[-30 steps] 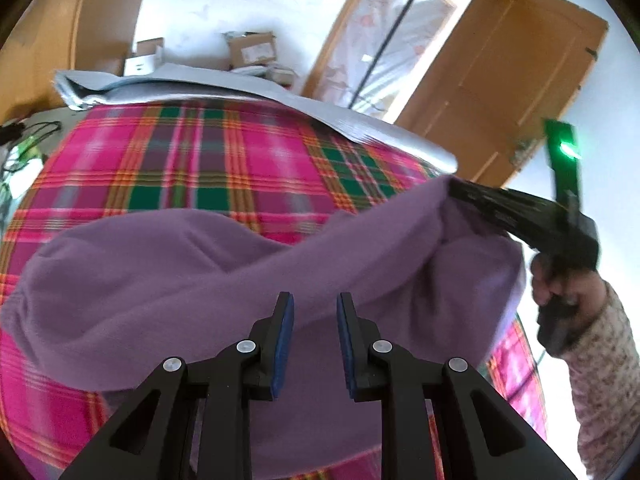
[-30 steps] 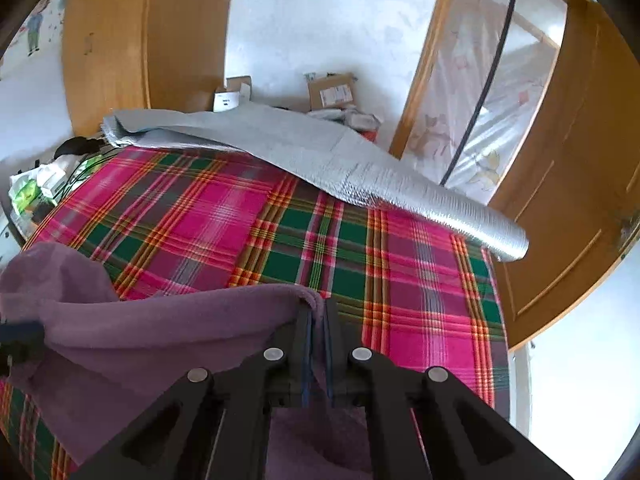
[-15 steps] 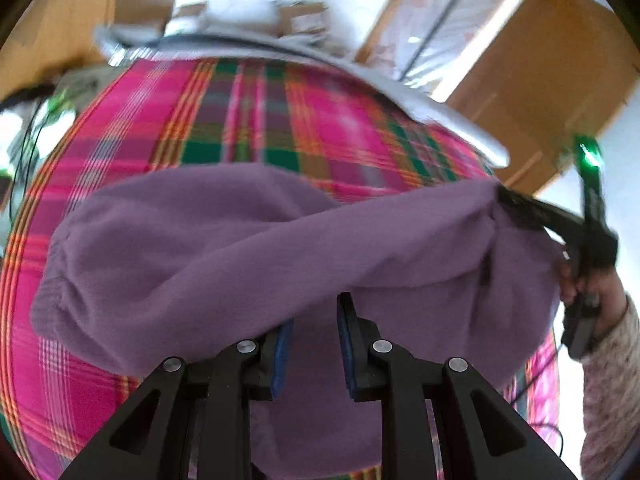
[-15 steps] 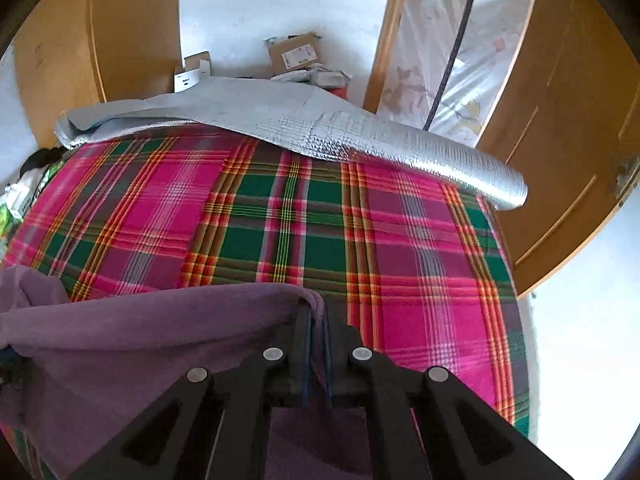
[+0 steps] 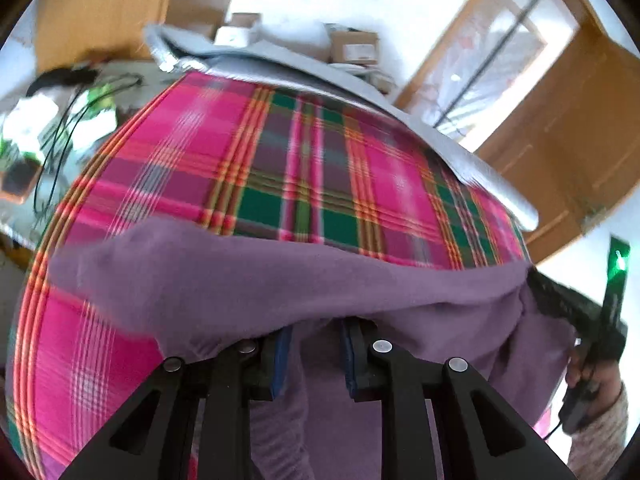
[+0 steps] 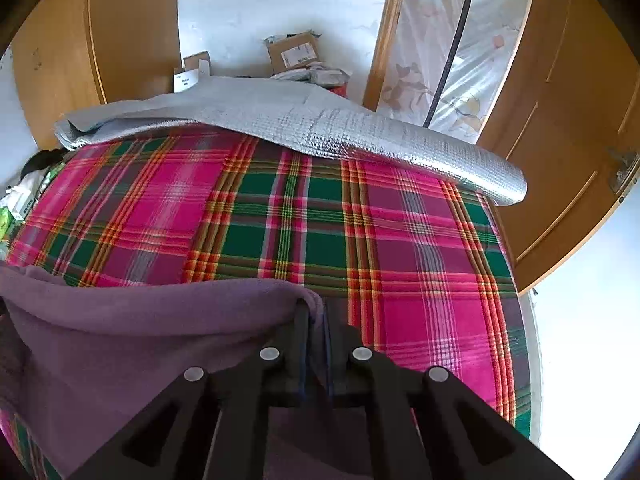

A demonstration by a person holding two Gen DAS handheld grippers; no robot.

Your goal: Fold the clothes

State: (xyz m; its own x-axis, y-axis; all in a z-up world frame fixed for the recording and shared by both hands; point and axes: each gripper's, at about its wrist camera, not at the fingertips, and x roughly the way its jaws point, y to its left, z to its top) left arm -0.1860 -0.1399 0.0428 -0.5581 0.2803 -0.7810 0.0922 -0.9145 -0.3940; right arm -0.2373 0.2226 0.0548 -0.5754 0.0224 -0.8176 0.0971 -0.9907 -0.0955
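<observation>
- Wooden doors, a white wall and a few cardboard boxes [image 6: 294,53] close off the far side of the room, and a bed under a pink, green and orange plaid blanket [image 6: 380,240] fills the middle of both views.
- Lying across the near part of that blanket is the task's thing, a soft purple fleece garment [image 5: 256,280], with its upper edge lifted and drawn out left to right rather than lying flat.
- At the right end of that edge, the right claw [image 6: 317,322] is clamped tight on a corner of the fleece, with a fold of cloth pinched between its pads; I judge this pins the corner so the edge stays taut.
- Towards the middle of the cloth, the left claw [image 5: 314,354] stands partly parted, its blue pads [image 5: 282,360] set apart; the fleece drapes over their tips and hangs in the gap, yet neither pad visibly presses it, so it seems only tucked under the fold.
- Probably the left claw is there to support or seek a second hold before the fold is carried over.
- Beyond the blanket's far edge lies a silver quilted foil mat [image 6: 320,124], partly rolled, well clear of the garment.
- Off the left side sit cables and clutter [image 5: 52,128], blurred.
</observation>
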